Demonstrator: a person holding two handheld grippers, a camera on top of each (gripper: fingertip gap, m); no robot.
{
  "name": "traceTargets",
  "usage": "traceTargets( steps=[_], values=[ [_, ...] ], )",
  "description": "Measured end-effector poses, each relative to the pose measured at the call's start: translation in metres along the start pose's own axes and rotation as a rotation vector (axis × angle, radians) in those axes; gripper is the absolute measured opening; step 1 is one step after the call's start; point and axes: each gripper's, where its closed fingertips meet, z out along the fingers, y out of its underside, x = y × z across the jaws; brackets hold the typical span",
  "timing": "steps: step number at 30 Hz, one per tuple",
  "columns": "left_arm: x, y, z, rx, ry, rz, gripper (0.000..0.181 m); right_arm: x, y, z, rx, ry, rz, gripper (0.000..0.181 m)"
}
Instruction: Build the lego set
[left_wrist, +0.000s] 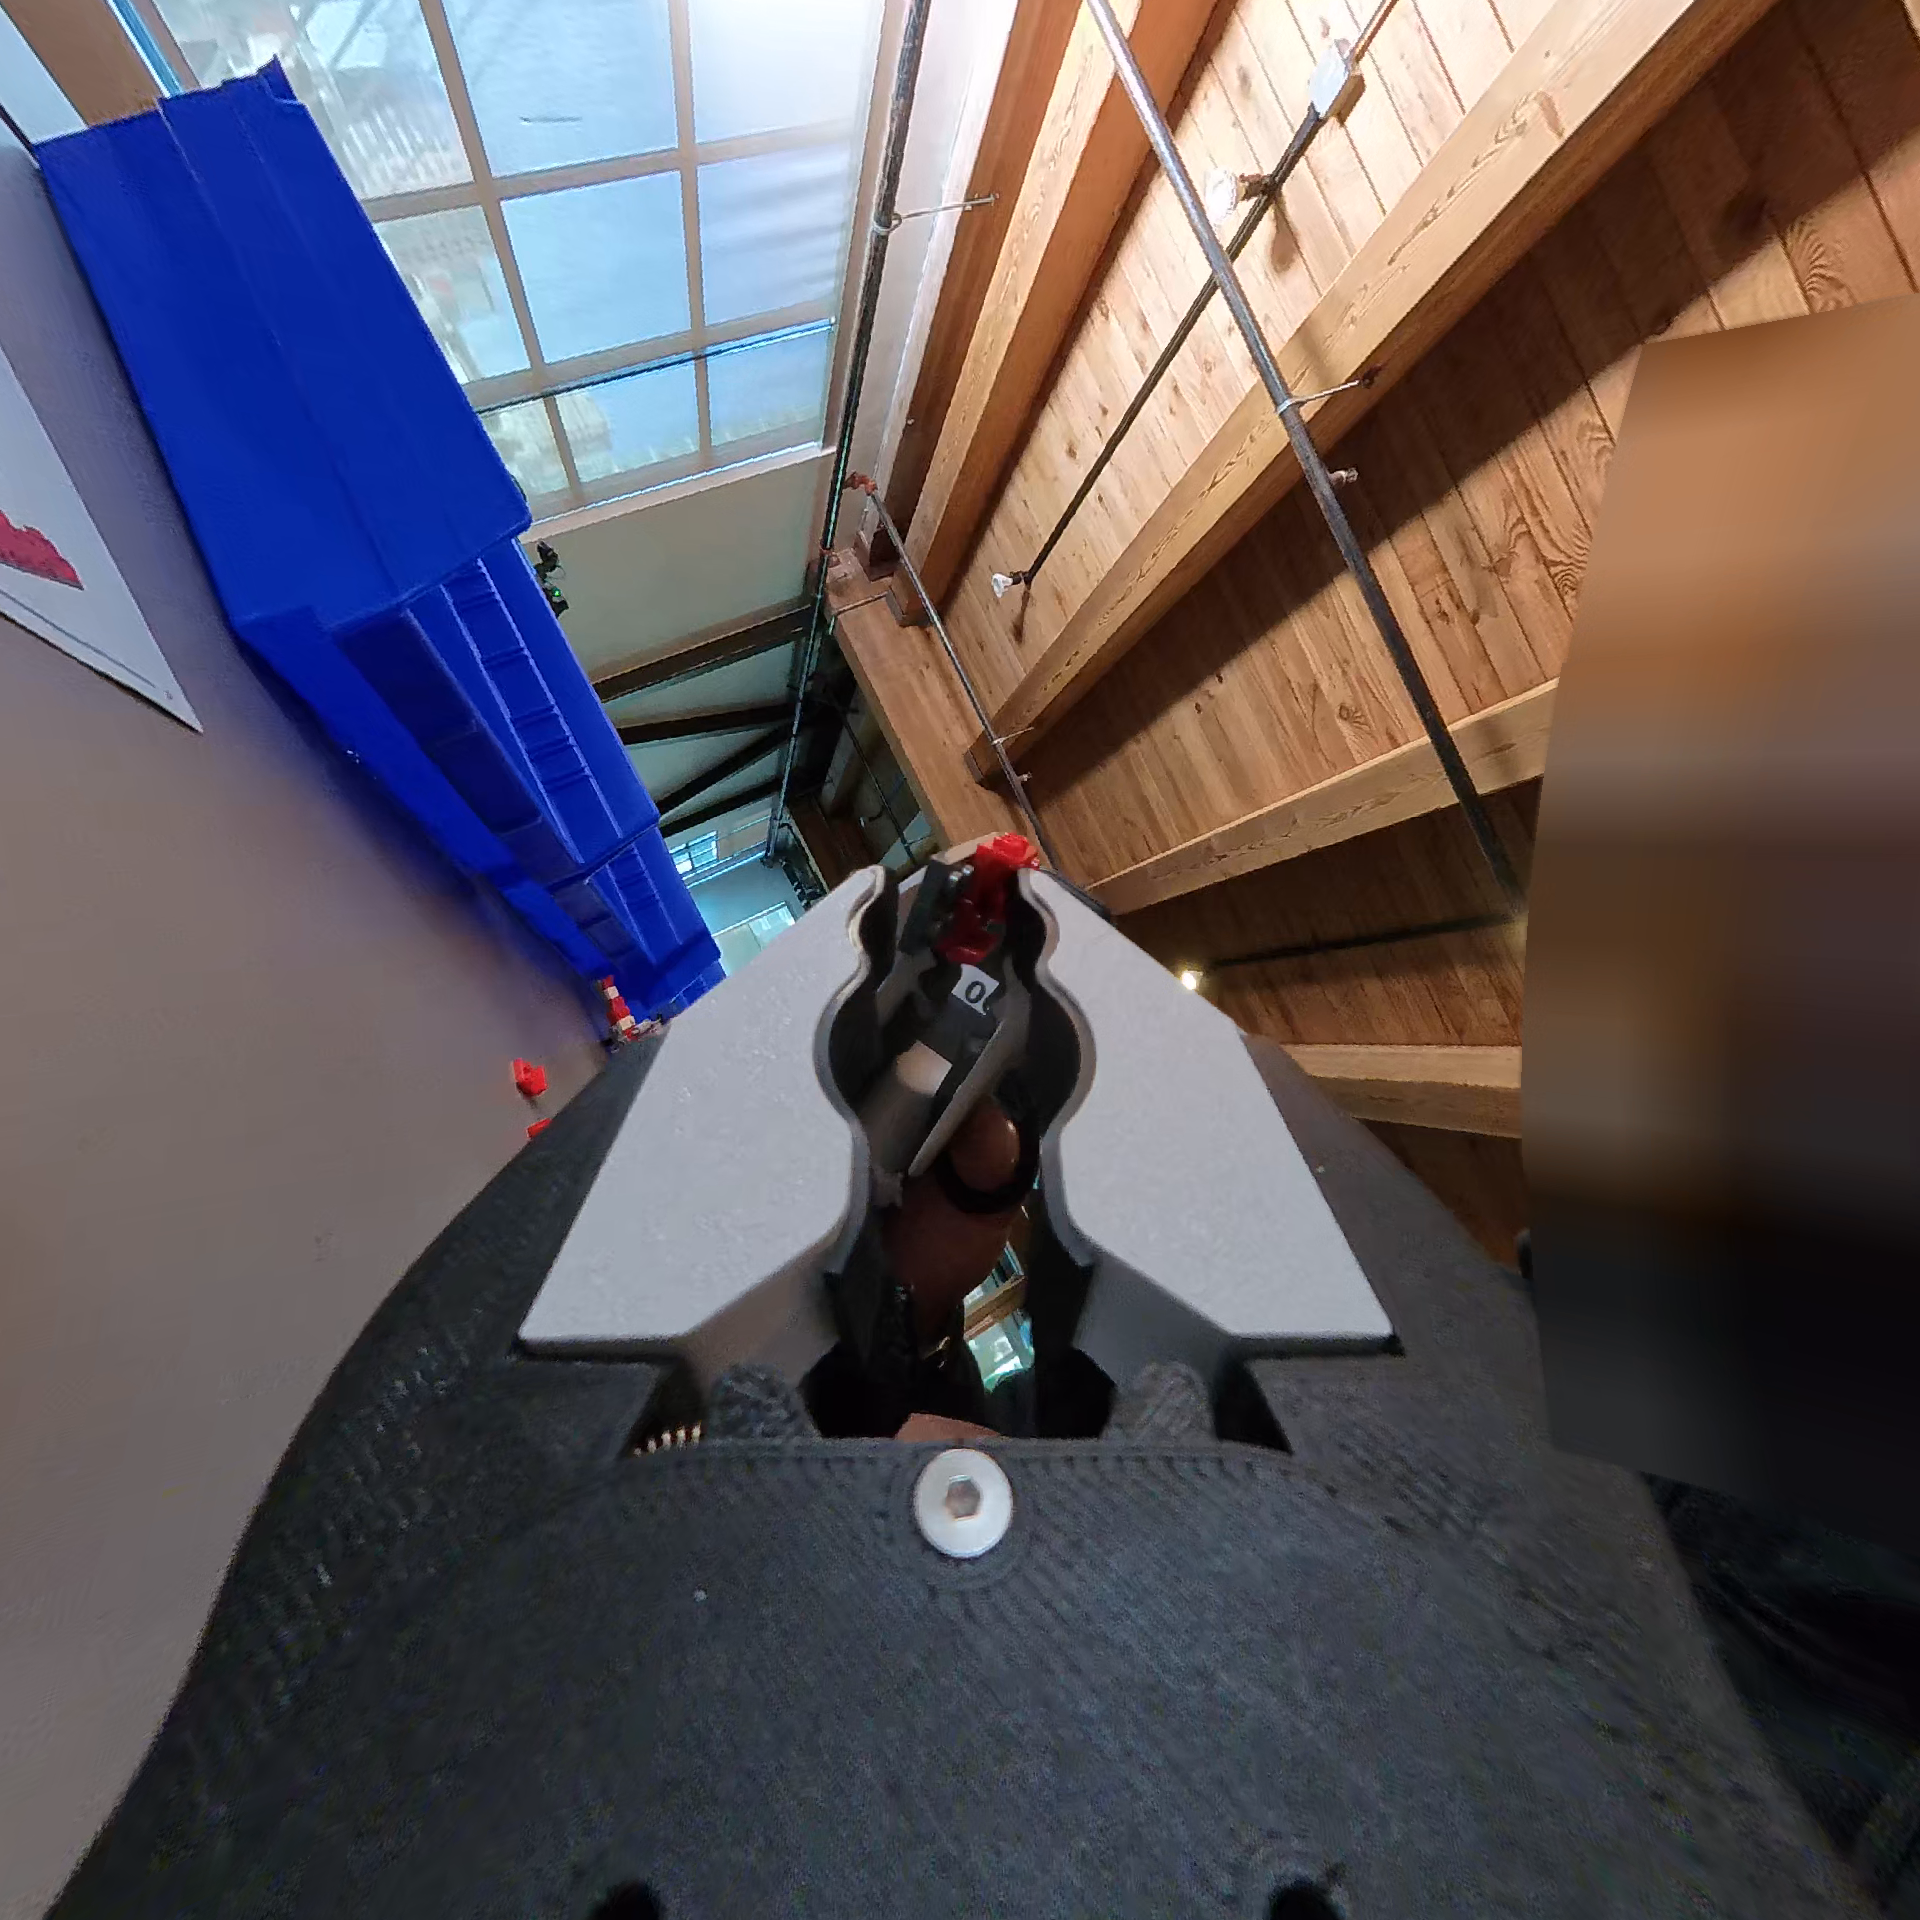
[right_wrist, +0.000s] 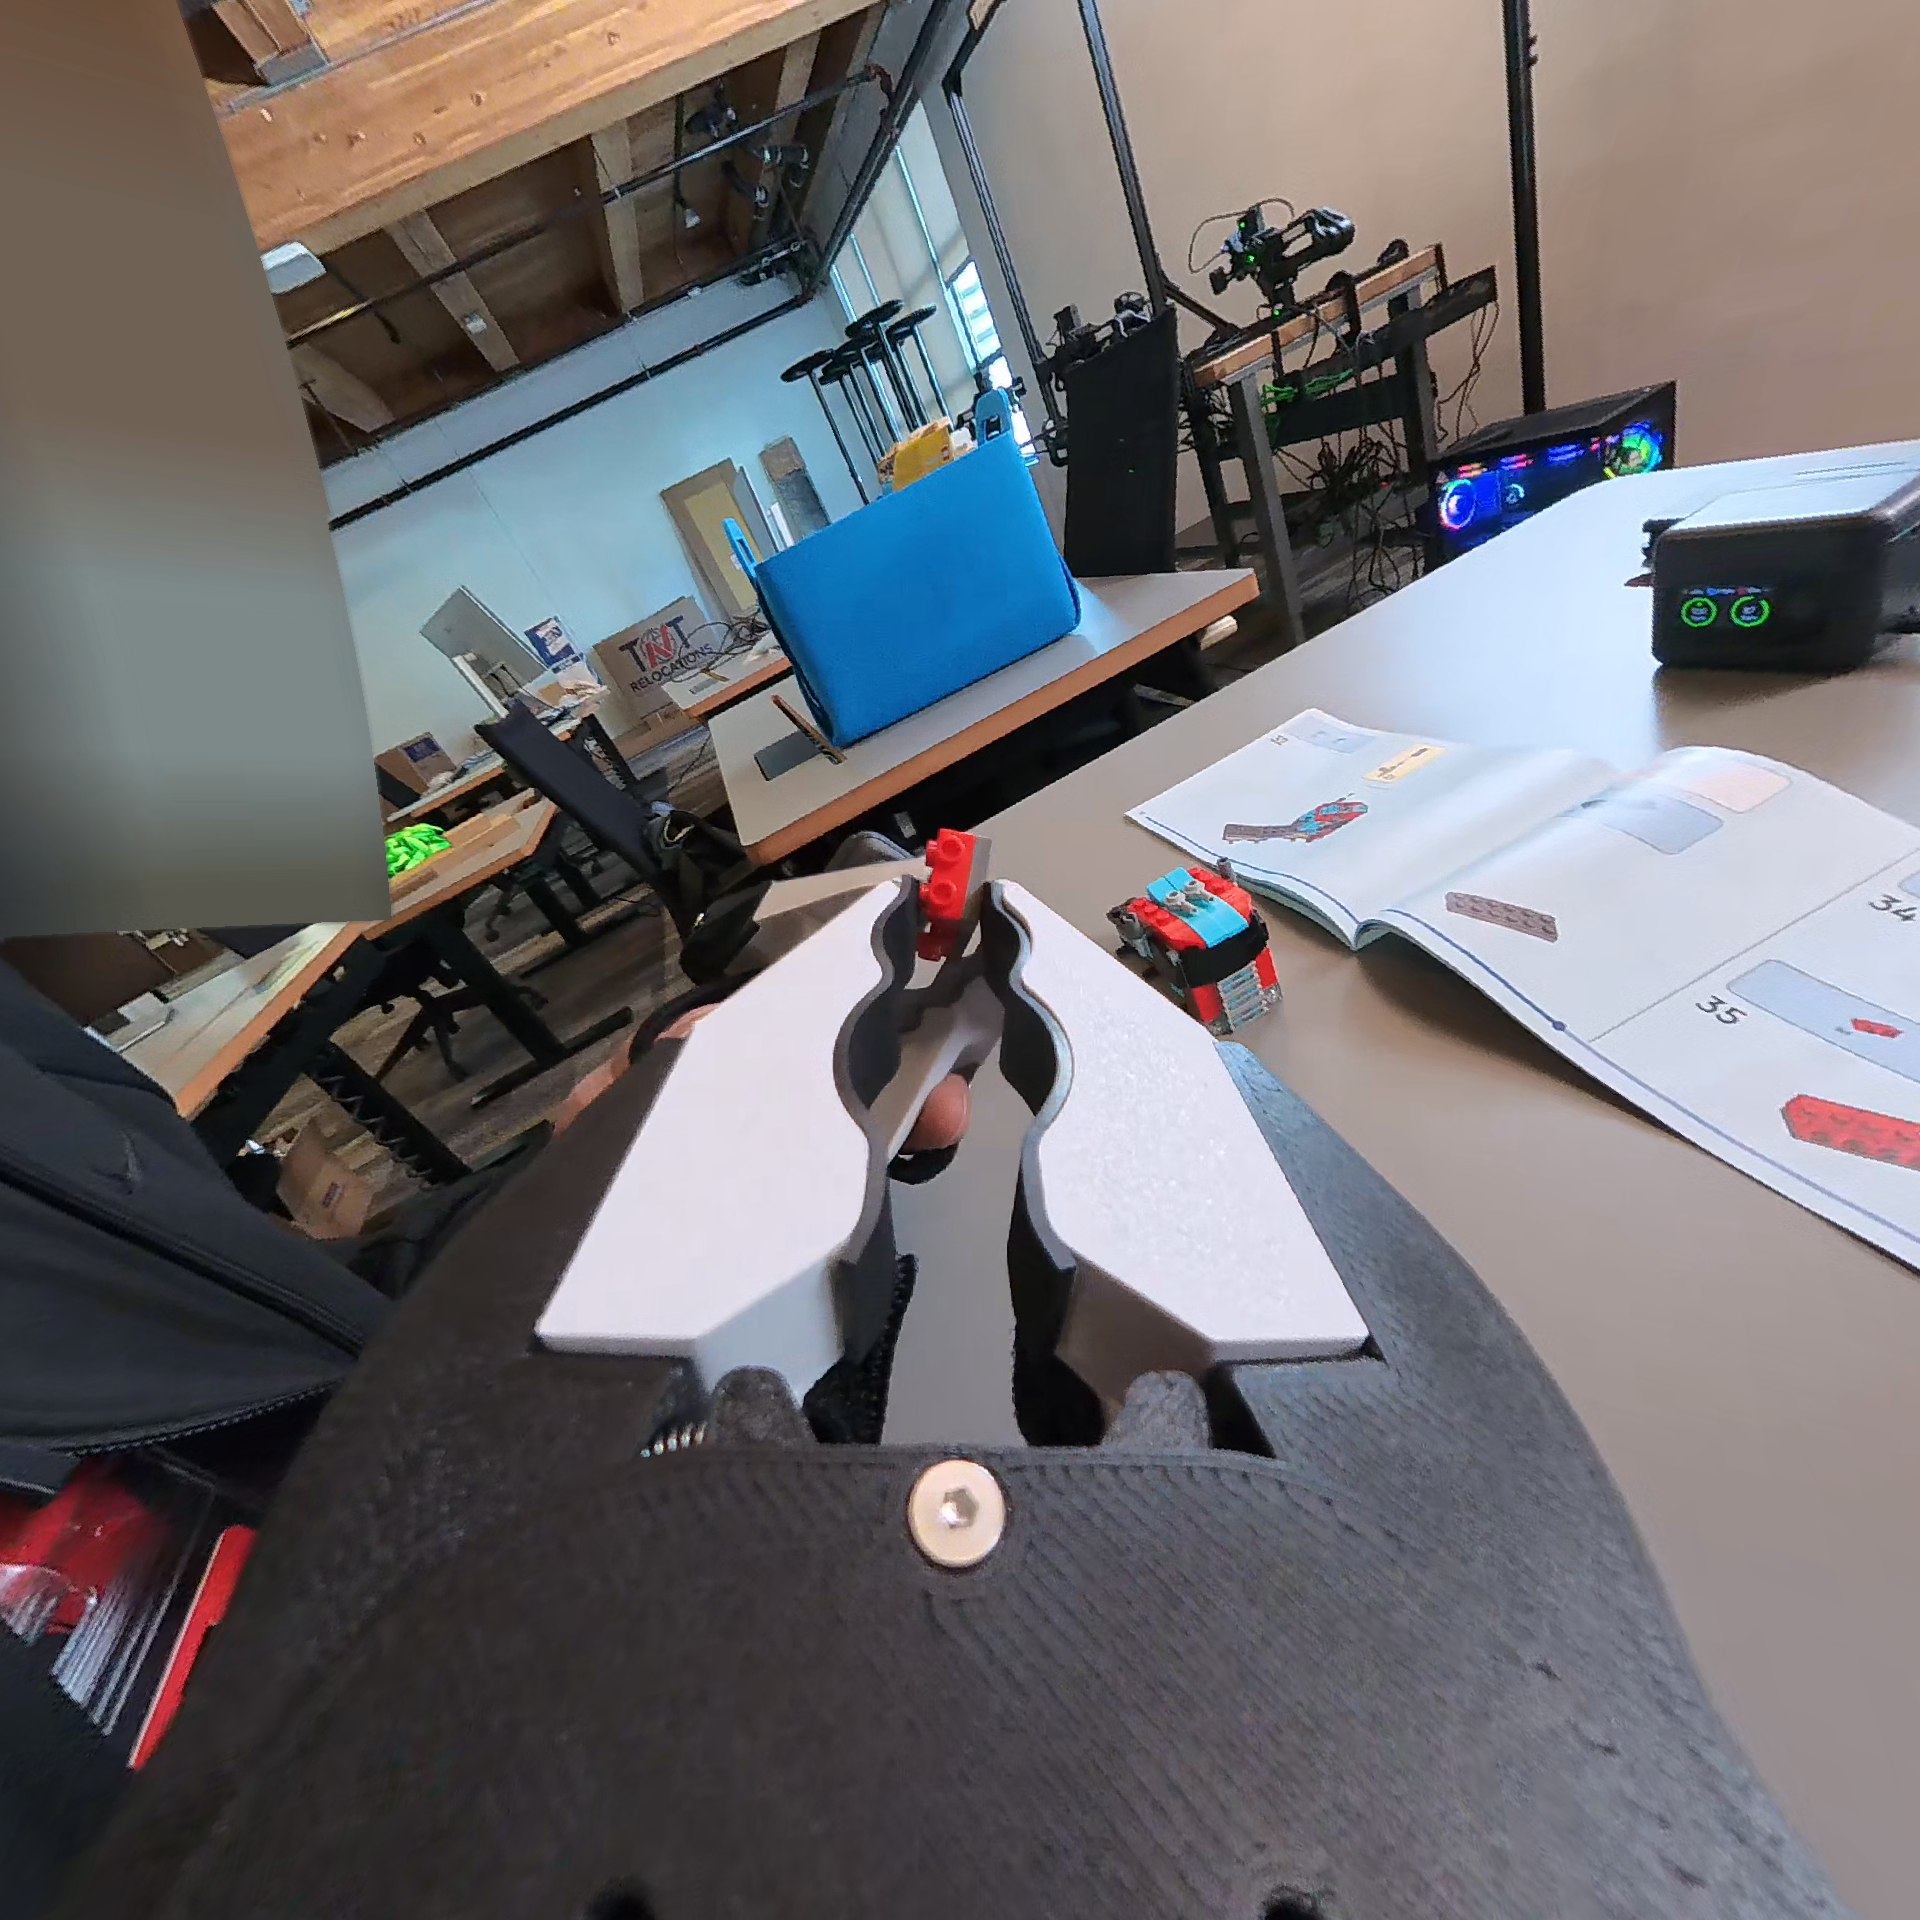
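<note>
Left tool (left_wrist: 951, 894): clenched on red-and-grey brick cluster (left_wrist: 977, 904). Right tool (right_wrist: 945, 899): clenched on the same cluster, raised off table (right_wrist: 1403, 1195); partial model (right_wrist: 1195, 945) beside open booklet (right_wrist: 1579, 894).

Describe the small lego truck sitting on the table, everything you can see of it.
The lego truck is a small, partly built plastic block: red body, light blue and grey pieces on top, a black band around the middle, a striped grille at the lower end. It rests tilted on the grey table, just left of the open booklet, untouched by either gripper.
</note>
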Motion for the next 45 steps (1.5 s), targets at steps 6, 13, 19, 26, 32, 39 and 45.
traceTargets(
  steps=[6,13,19,26,32,39,45],
  values=[
    [0.008,-0.001,0.000,0.021,0.064,-0.005,0.011,-0.003,-0.001,0.001,0.014,-0.027,0.020,0.011],
    [0.007,-0.001,-0.002,0.029,0.068,-0.010,0.008,-0.002,0.001,0.003,0.007,-0.019,0.022,0.012],
    [0.002,-0.001,-0.004,0.028,0.037,-0.031,0.008,0.001,0.005,0.004,-0.001,-0.010,0.036,0.012],
    [0.002,-0.003,-0.004,-0.007,0.017,-0.004,0.010,0.003,0.002,0.003,0.014,-0.017,0.052,0.011],
    [0.003,-0.008,-0.006,-0.006,0.016,0.004,0.025,0.005,-0.009,-0.001,0.052,-0.012,0.035,0.011],
    [0.007,-0.006,-0.004,-0.004,0.051,-0.019,0.021,-0.004,-0.003,0.002,0.034,-0.048,0.015,0.011],
    [0.012,-0.006,-0.005,0.007,0.082,-0.016,0.010,-0.007,-0.002,0.003,0.029,-0.050,-0.001,0.011]
  ],
)
